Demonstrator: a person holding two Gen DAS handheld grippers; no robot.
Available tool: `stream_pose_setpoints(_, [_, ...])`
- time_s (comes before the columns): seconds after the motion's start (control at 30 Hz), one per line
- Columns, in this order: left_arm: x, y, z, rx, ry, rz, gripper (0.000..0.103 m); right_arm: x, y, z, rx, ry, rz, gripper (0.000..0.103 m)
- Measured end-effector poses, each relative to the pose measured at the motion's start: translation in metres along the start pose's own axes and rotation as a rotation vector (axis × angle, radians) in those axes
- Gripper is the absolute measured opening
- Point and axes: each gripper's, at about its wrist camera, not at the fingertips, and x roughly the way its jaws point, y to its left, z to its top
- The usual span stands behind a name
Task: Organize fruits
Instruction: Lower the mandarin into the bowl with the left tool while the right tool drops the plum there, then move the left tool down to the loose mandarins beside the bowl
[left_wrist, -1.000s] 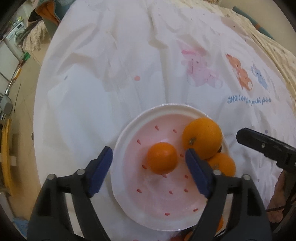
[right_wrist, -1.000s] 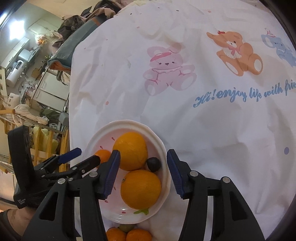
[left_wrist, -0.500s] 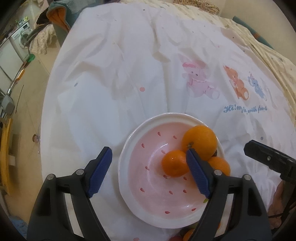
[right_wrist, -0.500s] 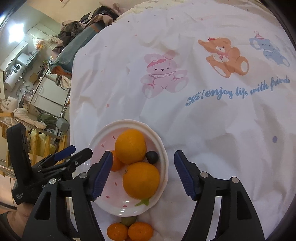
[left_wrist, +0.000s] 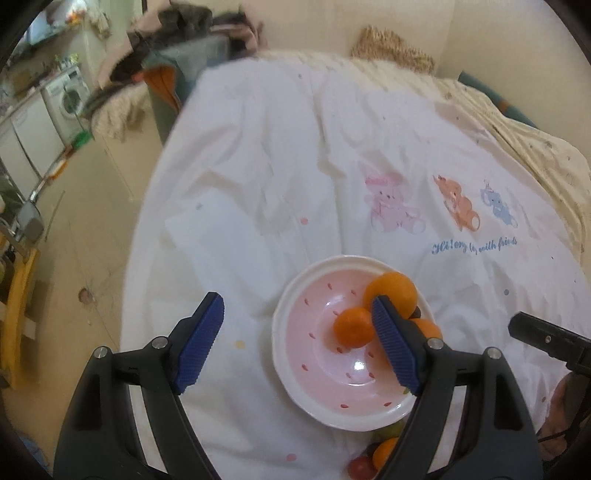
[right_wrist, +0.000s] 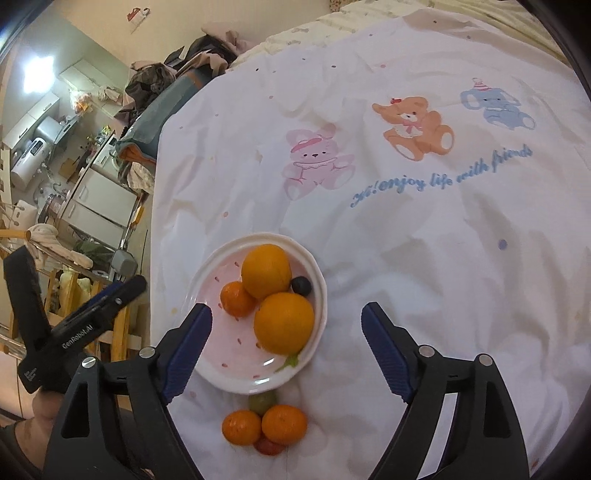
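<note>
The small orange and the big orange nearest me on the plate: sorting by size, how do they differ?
The small orange is clearly smaller and deeper orange; the big orange is larger and yellower. The small one sits nearer the plate's middle, the big one by the rim. Both are round, on the plate, ungripped.

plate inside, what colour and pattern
Pale pink with small red flecks and a white rim; the plate shows best in the left wrist view.
</note>
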Motion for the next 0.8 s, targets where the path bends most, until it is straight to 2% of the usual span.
stream_pose_setpoints(0.33, [-0.028, 0.003, -0.024, -0.017, -0.006, -0.047, 0.079, -0.023, 0.001, -0.030, 0.024, -0.014, 0.008, 0.088])
stream_pose_setpoints(0.47, [-0.039, 0.004, -0.036, -0.028, -0.009, -0.044, 0.079, -0.031, 0.007, -0.045, 0.004, -0.016, 0.005, 0.088])
stream_pose_setpoints(0.63, [-0.048, -0.002, -0.053, -0.026, 0.029, -0.045, 0.079, -0.036, 0.010, -0.061, 0.000, -0.008, 0.010, 0.088])
stream_pose_setpoints(0.73, [-0.050, -0.012, -0.064, 0.011, 0.080, -0.072, 0.079, -0.036, 0.008, -0.069, 0.021, 0.004, 0.020, 0.088])
stream_pose_setpoints(0.8, [-0.053, -0.018, -0.070, 0.032, 0.085, -0.074, 0.079, -0.036, 0.008, -0.074, 0.031, 0.011, 0.021, 0.088])
